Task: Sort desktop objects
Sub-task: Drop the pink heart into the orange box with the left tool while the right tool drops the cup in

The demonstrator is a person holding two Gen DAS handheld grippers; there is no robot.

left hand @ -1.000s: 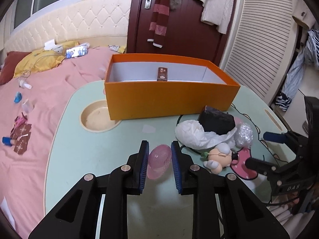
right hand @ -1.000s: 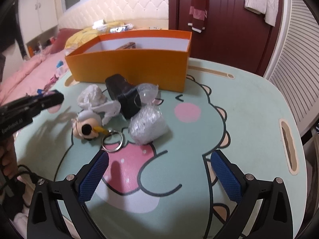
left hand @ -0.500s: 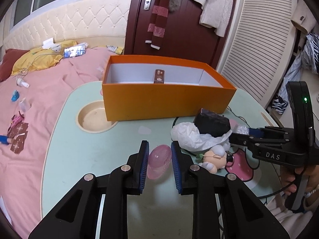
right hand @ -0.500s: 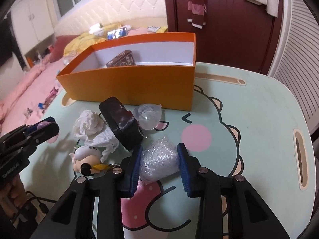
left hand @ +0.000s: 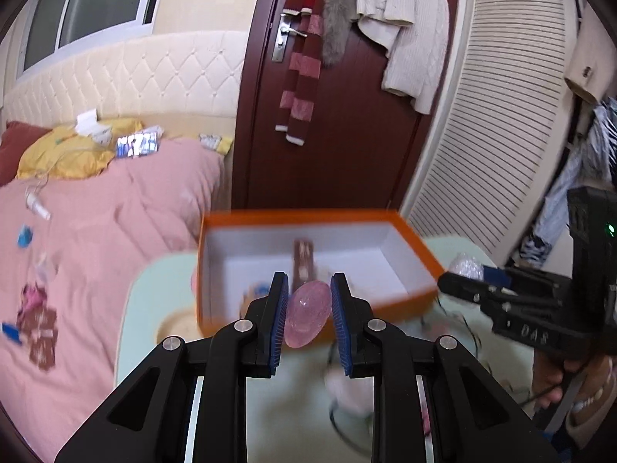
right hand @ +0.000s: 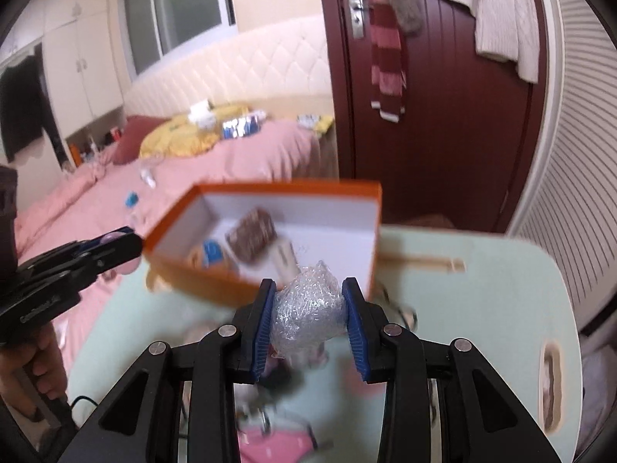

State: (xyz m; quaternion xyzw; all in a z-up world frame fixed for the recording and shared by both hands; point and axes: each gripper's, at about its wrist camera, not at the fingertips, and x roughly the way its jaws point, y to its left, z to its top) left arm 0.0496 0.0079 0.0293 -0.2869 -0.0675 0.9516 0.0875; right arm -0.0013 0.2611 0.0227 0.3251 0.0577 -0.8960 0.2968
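Note:
My left gripper (left hand: 308, 316) is shut on a pink translucent egg-shaped object (left hand: 307, 318) and holds it raised in front of the orange box (left hand: 408, 305). My right gripper (right hand: 308, 324) is shut on a clear bubble-wrap bundle (right hand: 308, 308), also raised, near the orange box (right hand: 216, 277). The box holds a brown patterned pack (right hand: 251, 239), a blue item (right hand: 212, 251) and a pale item (right hand: 285, 260). Each gripper shows in the other's view: the right gripper at the right of the left wrist view (left hand: 468, 276), the left gripper at the left of the right wrist view (right hand: 115, 243).
The pale green cartoon table (right hand: 482, 308) carries blurred leftover objects below the grippers. A round recess (left hand: 169, 332) sits left of the box. A pink bed (left hand: 96, 231) with scattered small items lies left, a dark door (left hand: 339, 115) and louvred panel (left hand: 501, 115) behind.
Both grippers have lifted their objects off the table and moved up toward the orange box. One second ago the right gripper was open; it then closed on the bubble wrap.

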